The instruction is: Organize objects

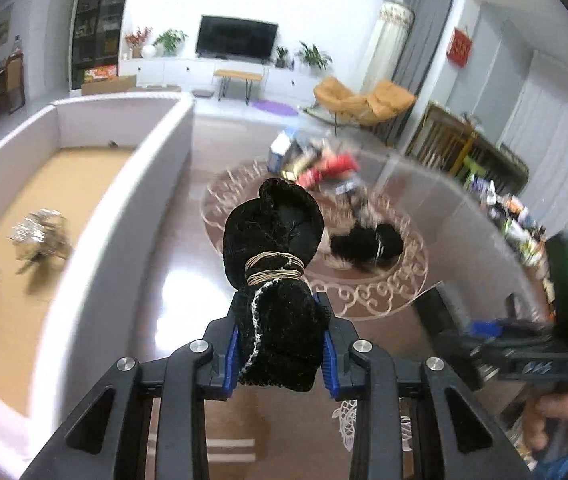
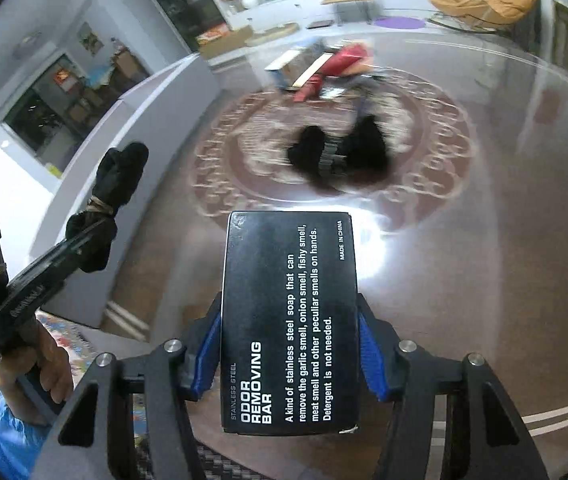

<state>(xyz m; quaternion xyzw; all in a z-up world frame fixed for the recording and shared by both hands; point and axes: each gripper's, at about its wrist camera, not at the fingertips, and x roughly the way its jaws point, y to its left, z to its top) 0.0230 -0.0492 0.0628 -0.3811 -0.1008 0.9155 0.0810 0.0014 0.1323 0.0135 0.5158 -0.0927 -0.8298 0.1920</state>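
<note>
Black velvet pouch (image 1: pixel 275 280) sits clamped between our left gripper's (image 1: pixel 281 350) blue fingers (image 1: pixel 231 354), its tied neck rising above them. Our right gripper (image 2: pixel 288 346) pinches the black soap box (image 2: pixel 290 320) flat. Beyond, another black pouch (image 2: pixel 340 156) lies blurred on the glass bench (image 2: pixel 484 240).

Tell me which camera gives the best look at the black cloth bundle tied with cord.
The left wrist view: the black cloth bundle fills the centre, clamped in the left gripper, cord wrapping clear. The right wrist view shows it small, side-on, at the left edge.
</note>
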